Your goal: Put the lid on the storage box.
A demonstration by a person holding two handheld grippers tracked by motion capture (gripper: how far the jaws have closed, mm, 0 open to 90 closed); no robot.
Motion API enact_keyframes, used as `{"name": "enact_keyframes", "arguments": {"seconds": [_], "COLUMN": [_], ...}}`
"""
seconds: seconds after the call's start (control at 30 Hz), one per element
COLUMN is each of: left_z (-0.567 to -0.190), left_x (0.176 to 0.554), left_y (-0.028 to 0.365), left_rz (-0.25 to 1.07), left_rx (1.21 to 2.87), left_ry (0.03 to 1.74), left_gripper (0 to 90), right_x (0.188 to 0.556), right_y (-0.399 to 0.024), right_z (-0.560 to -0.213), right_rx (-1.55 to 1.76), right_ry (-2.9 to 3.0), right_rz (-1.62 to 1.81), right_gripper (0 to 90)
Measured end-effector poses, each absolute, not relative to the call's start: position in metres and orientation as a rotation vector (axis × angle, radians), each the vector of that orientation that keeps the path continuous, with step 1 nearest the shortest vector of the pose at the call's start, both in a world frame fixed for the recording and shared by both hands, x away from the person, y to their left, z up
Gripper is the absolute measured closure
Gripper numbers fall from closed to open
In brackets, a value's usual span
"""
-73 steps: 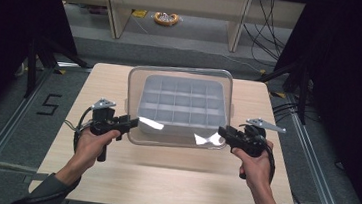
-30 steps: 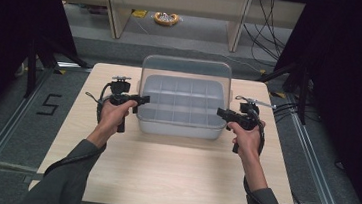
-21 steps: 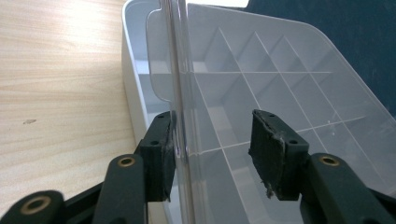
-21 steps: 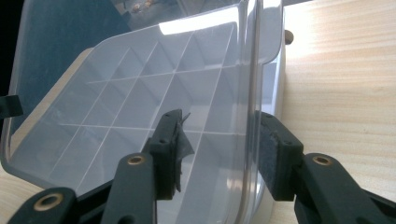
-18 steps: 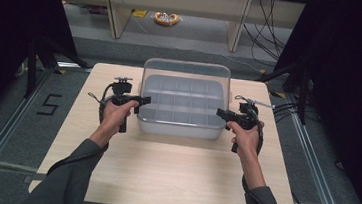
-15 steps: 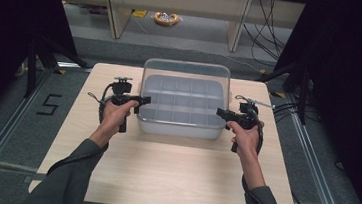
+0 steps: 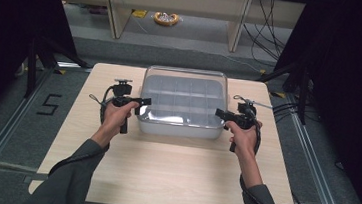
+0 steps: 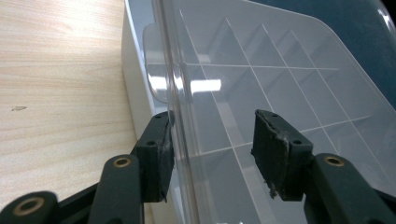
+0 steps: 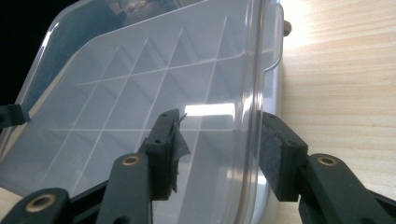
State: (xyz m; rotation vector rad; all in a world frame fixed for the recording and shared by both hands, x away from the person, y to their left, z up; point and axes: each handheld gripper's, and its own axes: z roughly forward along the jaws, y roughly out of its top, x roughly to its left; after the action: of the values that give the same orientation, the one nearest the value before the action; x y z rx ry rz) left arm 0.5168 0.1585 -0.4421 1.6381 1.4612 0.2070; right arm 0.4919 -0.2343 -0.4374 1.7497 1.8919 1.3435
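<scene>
One box (image 7: 184, 102), two grippers astride

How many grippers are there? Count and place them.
2. The left gripper straddles the left rim of the clear box; the right gripper straddles its right rim. Both open.

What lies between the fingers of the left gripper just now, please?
The clear lid's edge runs up between the left gripper's open fingers, as the left gripper view shows; the white divided box sits beneath it.

Divided box (image 7: 184, 102) sits mid-table (image 7: 162, 175), left gripper (image 7: 141, 101) and right gripper (image 7: 220, 114) flanking it.
</scene>
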Motion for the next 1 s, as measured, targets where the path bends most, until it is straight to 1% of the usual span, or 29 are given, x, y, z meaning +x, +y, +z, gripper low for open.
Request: {"name": "enact_keyframes", "arguments": {"seconds": [0.43,0.47,0.5,0.53,0.6,0.67,0.7,0.9,1.0], "left_z": [-0.442,-0.442,-0.442,-0.442,-0.446,-0.452,-0.453,-0.452,-0.45], "left_x": [0.515,0.514,0.514,0.514,0.514,0.515,0.514,0.515,0.515], "left_y": [0.155,0.155,0.156,0.156,0.158,0.159,0.16,0.159,0.154], "left_rz": [0.276,0.278,0.278,0.293,0.28,0.235,0.226,0.221,0.234], "left_rx": [1.667,1.667,1.668,1.678,1.68,1.659,1.649,1.654,1.669], "left_ry": [1.437,1.439,1.44,1.443,1.45,1.463,1.467,1.472,1.487], "left_gripper": [46.5,46.5,46.3,46.0,45.1,43.7,43.2,42.9,40.4], "right_x": [0.496,0.494,0.496,0.496,0.496,0.497,0.495,0.495,0.495], "right_y": [-0.232,-0.228,-0.231,-0.231,-0.23,-0.229,-0.227,-0.226,-0.226], "right_z": [-0.44,-0.438,-0.441,-0.441,-0.443,-0.443,-0.442,-0.439,-0.436], "right_rx": [1.718,1.783,1.718,1.737,1.719,1.733,1.797,1.773,1.785], "right_ry": [1.899,1.886,1.907,1.906,1.908,1.902,1.874,1.886,1.889], "right_rz": [1.285,1.272,1.28,1.293,1.298,1.297,1.317,1.299,1.301], "right_gripper": [52.0,51.7,51.7,52.0,52.0,51.3,51.0,50.1,50.1]}}
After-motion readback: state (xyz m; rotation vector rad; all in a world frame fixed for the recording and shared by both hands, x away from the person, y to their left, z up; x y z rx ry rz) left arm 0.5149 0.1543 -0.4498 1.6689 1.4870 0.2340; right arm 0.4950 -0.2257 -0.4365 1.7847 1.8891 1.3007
